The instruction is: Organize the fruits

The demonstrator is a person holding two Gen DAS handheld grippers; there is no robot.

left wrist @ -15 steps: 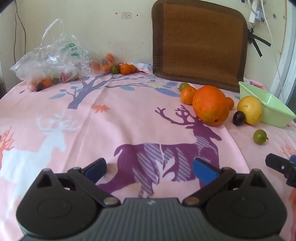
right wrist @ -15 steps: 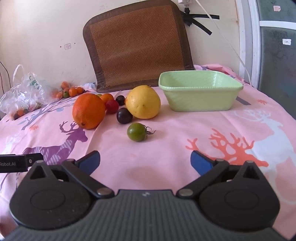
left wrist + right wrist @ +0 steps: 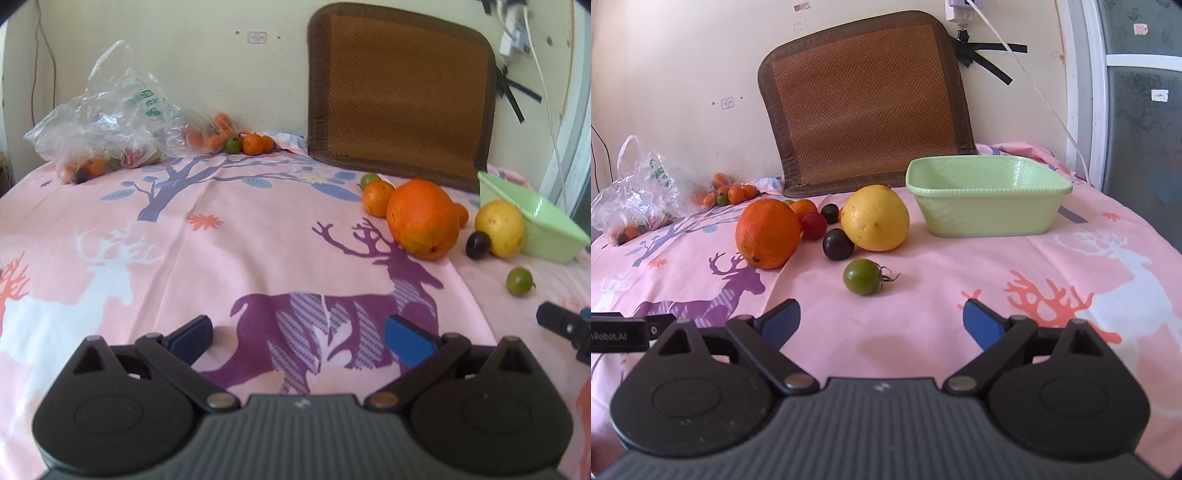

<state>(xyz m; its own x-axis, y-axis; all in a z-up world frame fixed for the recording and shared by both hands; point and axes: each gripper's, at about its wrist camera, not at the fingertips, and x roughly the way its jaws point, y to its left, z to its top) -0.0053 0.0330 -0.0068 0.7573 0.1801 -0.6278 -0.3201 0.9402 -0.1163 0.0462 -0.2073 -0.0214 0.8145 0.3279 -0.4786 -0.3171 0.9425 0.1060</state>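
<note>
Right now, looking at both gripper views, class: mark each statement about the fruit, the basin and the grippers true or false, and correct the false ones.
1. The green basin already holds fruit. False: no fruit shows inside it; its floor is hidden from view.
2. The small green tomato lies nearer the right gripper than the other fruit does. True.
3. The left gripper is shut on the big orange. False: its jaws stand open and empty, and the orange lies on the cloth ahead.
4. The yellow fruit lies between the big orange and the basin. True.
5. The plastic bag is empty. False: fruit shows inside it.
</note>
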